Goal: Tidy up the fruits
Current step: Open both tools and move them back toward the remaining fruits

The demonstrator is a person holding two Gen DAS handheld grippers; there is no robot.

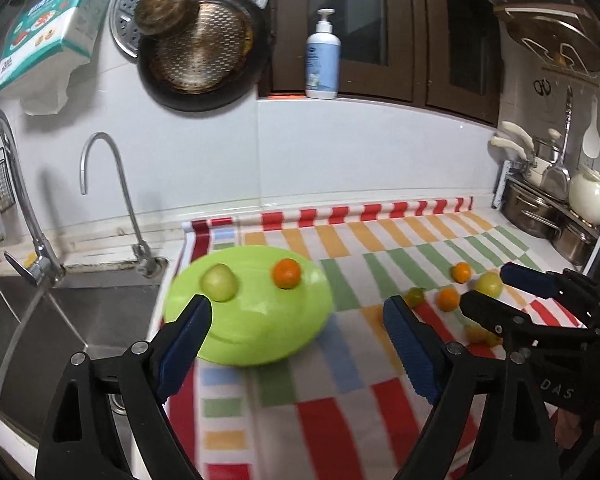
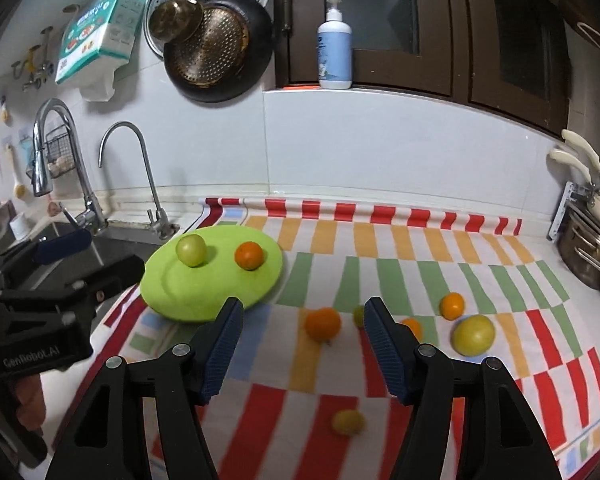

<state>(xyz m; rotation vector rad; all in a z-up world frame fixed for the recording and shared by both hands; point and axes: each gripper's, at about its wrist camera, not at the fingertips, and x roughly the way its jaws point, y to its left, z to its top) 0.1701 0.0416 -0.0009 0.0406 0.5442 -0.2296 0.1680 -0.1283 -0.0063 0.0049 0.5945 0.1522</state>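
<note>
A lime-green plate (image 1: 256, 332) (image 2: 204, 292) lies on the striped cloth by the sink and holds a green fruit (image 1: 220, 282) (image 2: 191, 251) and an orange (image 1: 286, 273) (image 2: 249, 255). Loose on the cloth to the right are several oranges (image 2: 323, 323) (image 2: 452, 305), a big yellow-green fruit (image 2: 473, 335) (image 1: 489, 284) and small yellow-green ones (image 2: 348, 422). My left gripper (image 1: 298, 320) is open and empty, over the plate's near edge. My right gripper (image 2: 303, 322) is open and empty, with an orange between its fingertips in view, just beyond them.
A steel sink (image 1: 60, 320) with two taps (image 1: 112, 200) is left of the plate. Pots (image 1: 540, 208) stand at the right end of the counter. Pans (image 1: 200, 52) hang on the wall, and a pump bottle (image 1: 322, 60) stands on the window ledge.
</note>
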